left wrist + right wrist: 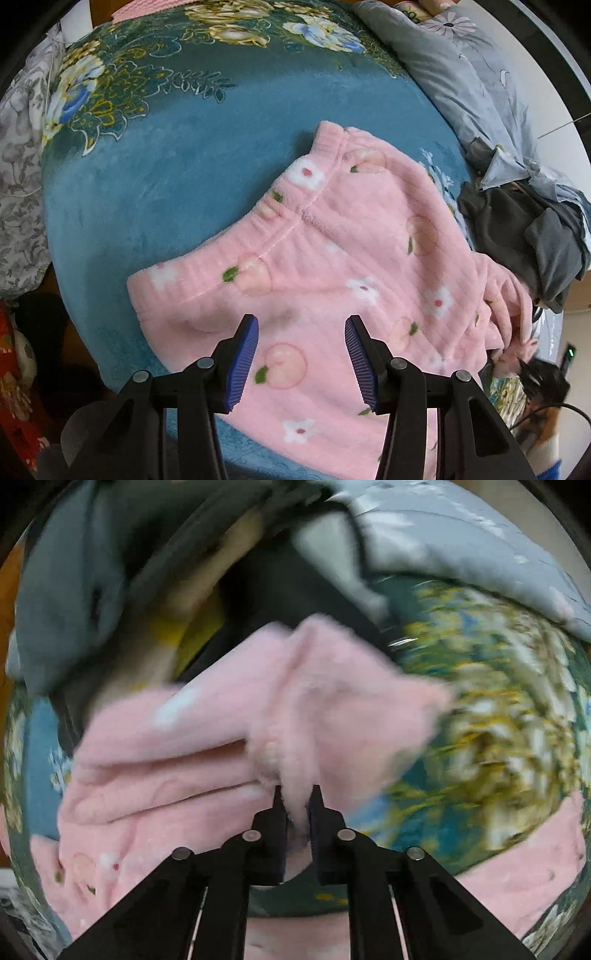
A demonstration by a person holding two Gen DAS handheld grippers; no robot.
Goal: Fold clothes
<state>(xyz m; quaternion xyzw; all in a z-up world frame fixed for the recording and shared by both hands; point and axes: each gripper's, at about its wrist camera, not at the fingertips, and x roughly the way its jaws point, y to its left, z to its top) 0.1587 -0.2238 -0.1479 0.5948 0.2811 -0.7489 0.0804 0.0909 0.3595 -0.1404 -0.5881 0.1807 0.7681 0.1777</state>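
Pink fleece pants [332,266] looked soft, light, floppy; best taken at hem or waistband. Left gripper [301,365] hung wide apart; right gripper [297,797] pinched a fleece edge.

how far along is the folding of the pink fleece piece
Early on. Done: the pink fleece garment lies spread on the blue floral blanket, waistband flat. In hand: the right gripper is shut on one lifted end of it, the view blurred; the left gripper hovers open above it. Left: no finished fold shows yet.
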